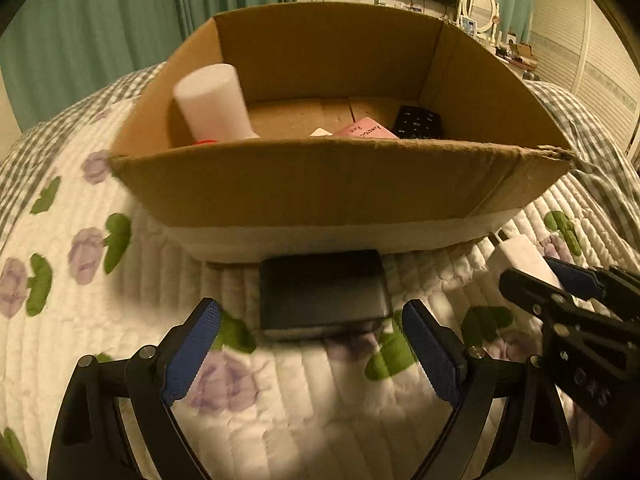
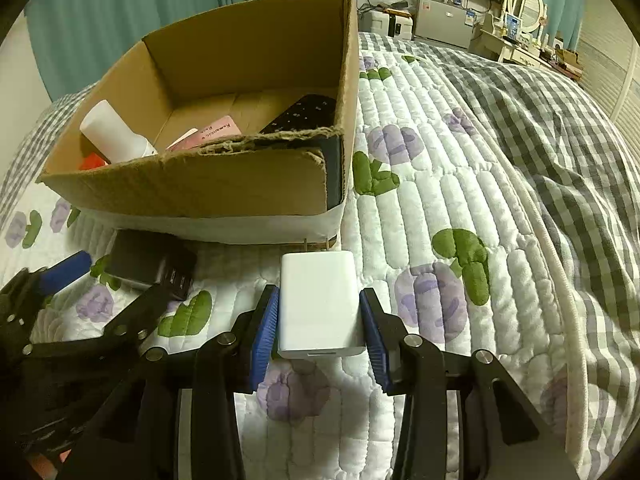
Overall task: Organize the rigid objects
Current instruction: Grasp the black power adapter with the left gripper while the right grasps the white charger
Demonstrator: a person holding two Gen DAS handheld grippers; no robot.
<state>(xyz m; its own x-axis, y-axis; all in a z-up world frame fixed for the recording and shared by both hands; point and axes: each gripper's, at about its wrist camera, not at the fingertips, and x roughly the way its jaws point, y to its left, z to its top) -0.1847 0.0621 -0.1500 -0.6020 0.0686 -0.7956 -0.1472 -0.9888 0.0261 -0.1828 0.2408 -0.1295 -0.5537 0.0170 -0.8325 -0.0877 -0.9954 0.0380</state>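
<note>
A cardboard box (image 1: 320,184) (image 2: 192,188) stands on the quilted bed. Inside are a white cylinder (image 1: 216,104) (image 2: 114,132), a pink card (image 1: 366,128) (image 2: 216,130) and a black remote (image 1: 418,122) (image 2: 304,114). A black power adapter (image 1: 322,292) (image 2: 154,262) lies on the quilt in front of the box. My left gripper (image 1: 312,344) is open just short of it, fingers either side. My right gripper (image 2: 320,316) (image 1: 560,280) has its blue pads against both sides of a white wall charger (image 2: 320,304) (image 1: 520,260) resting on the quilt, prongs toward the box.
A white quilt with purple flowers (image 2: 432,300) covers the bed. A grey checked blanket (image 2: 560,128) lies bunched to the right. Green curtains, a TV and a dressing table stand in the background.
</note>
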